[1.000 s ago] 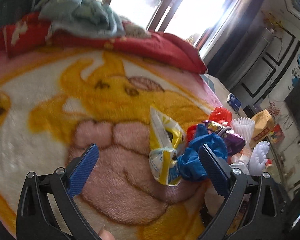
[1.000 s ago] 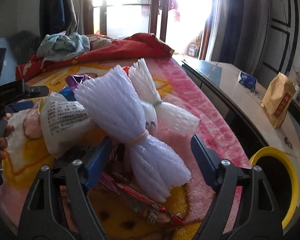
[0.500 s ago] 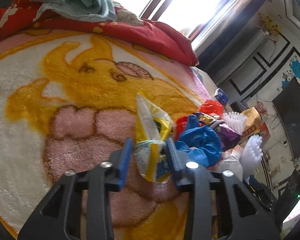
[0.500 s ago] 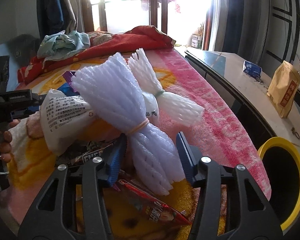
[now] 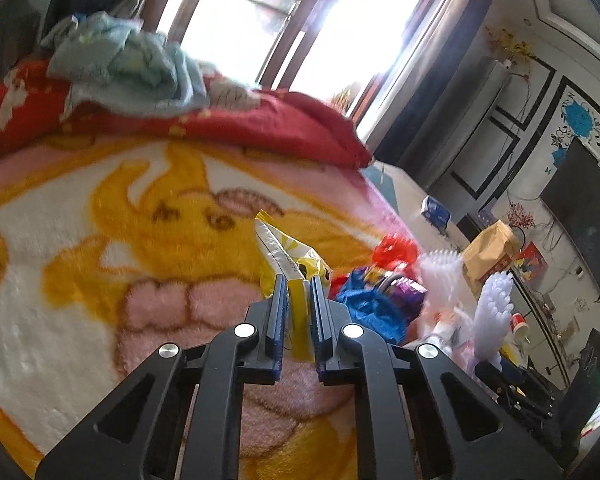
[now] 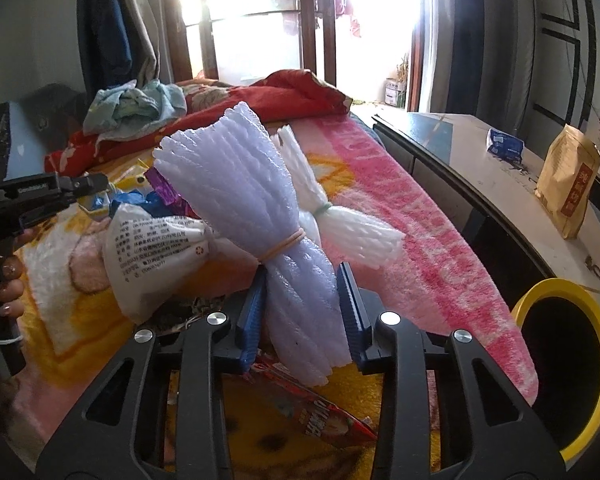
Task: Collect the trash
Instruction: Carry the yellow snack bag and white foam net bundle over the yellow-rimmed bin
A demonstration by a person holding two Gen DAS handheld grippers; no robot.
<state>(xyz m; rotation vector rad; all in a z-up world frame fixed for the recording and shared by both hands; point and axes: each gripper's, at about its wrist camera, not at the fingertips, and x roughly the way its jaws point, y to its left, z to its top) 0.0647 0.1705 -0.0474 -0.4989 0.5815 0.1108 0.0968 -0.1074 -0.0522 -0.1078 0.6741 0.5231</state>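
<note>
The left gripper (image 5: 298, 284) is clamped tight on a crinkled yellow-and-silver snack wrapper (image 5: 284, 254), which sticks up from between the blue pads toward 12 o'clock in the left wrist view. Underneath, a fuzzy pink, white and yellow cartoon-print blanket (image 5: 100, 240) is spread over the bed. At about 3 o'clock of that wrapper the rest of the trash is heaped: a scrunched blue plastic bag (image 5: 374, 310), a shiny purple foil wrapper (image 5: 406, 290) and a crumpled red wrapper (image 5: 394, 248), all touching or overlapping.

On the right side, the right gripper (image 6: 302, 288) is seen closing its jaws on a white foam-net bundle tied with a tan rubber band (image 6: 256, 200); the lower half of the bundle is already pinched between the blue pads, fanning out above and below. A second, smaller foam-net bundle with a green band (image 6: 340, 216) lies just behind it at 2 o'clock. A white printed plastic pouch (image 6: 156, 256) is pressed against the big bundle at 9 o'clock, and a red snack wrapper (image 6: 320, 424) lies flat under the fingers at 6 o'clock. A black bin with a yellow rim (image 6: 556, 292) is parked at 4 o'clock, off the bed edge. A person's hand (image 6: 8, 284) is seen at the far 9 o'clock edge of the right wrist view.

A folded red quilt (image 5: 260, 124) with pale blue cloth (image 5: 132, 60) piled on it sits at the far end of the bed.
</note>
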